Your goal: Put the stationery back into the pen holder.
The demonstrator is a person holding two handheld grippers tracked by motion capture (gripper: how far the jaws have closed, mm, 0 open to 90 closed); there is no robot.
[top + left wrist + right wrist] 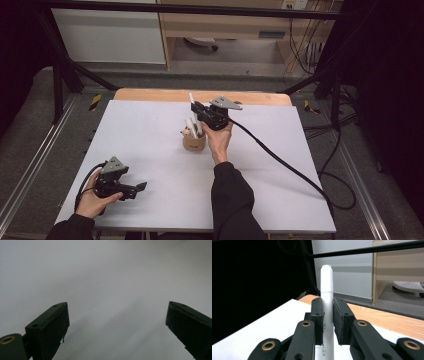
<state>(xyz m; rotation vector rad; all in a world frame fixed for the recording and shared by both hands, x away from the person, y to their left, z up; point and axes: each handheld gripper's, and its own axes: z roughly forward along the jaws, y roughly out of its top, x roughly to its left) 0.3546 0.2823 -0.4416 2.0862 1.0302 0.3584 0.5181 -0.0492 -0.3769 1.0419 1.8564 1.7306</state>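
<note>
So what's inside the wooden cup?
White pens stand in the cup, tops sticking out. Their lower ends and the cup's bottom are hidden by its wall.
</note>
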